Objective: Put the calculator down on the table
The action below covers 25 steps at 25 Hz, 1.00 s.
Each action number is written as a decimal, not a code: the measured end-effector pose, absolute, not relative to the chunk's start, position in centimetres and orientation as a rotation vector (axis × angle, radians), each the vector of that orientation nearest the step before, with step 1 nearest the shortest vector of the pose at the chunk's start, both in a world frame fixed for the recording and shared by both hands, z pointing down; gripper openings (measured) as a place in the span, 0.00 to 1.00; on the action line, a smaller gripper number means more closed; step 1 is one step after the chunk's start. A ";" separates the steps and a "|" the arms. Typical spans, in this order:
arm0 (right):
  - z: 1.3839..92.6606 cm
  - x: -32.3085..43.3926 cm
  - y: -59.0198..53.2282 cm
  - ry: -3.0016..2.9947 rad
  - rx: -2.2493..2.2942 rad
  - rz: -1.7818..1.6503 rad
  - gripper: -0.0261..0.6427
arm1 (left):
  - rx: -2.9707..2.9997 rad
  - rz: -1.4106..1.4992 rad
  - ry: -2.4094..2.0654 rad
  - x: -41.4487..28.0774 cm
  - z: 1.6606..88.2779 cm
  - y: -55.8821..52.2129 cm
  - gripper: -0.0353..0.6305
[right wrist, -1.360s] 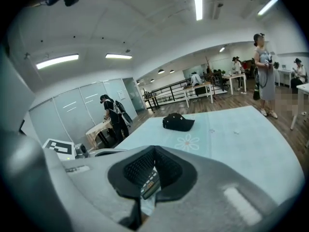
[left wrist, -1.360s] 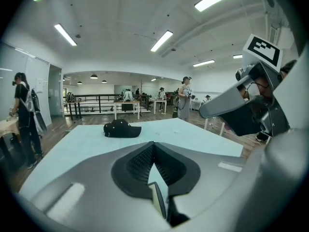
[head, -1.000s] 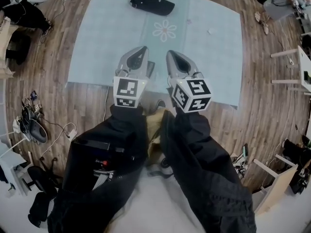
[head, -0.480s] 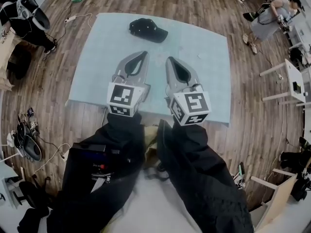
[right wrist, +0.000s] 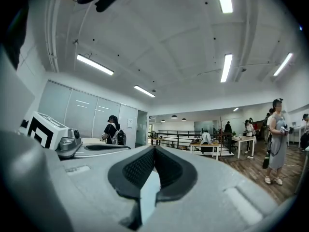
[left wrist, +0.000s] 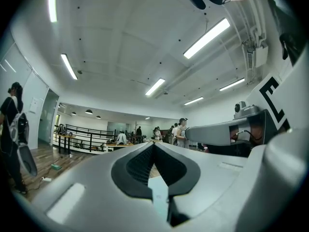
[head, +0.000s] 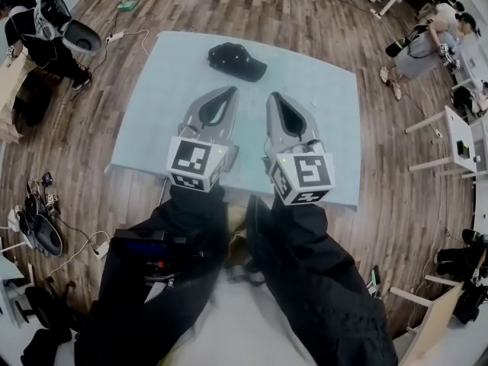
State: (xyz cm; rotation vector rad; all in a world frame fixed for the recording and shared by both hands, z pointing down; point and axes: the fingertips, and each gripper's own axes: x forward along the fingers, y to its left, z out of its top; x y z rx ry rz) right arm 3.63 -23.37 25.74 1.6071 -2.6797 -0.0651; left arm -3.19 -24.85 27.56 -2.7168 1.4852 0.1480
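A black cap lies on the far part of the pale blue desk. On the person's side of the cap, the left gripper and right gripper hang side by side above the desk. Both point toward the cap, fingers clenched on nothing. No view shows the calculator, so its place and long axis cannot be told.

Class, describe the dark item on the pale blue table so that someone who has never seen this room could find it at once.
Start at the pale blue table standing on the wooden floor. Near its far edge lies a black cap. It is the only dark thing lying on that tabletop.
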 end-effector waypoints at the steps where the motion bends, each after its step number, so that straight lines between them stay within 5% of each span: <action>1: 25.7 3.4 -23.4 -2.678 1.606 -0.070 0.04 | -2.722 0.152 1.485 -3.3 27.5 -24.9 0.05; 25: 24.8 1.8 -25.5 -2.617 1.695 -0.120 0.04 | -2.758 0.172 1.399 -4.9 26.9 -26.9 0.05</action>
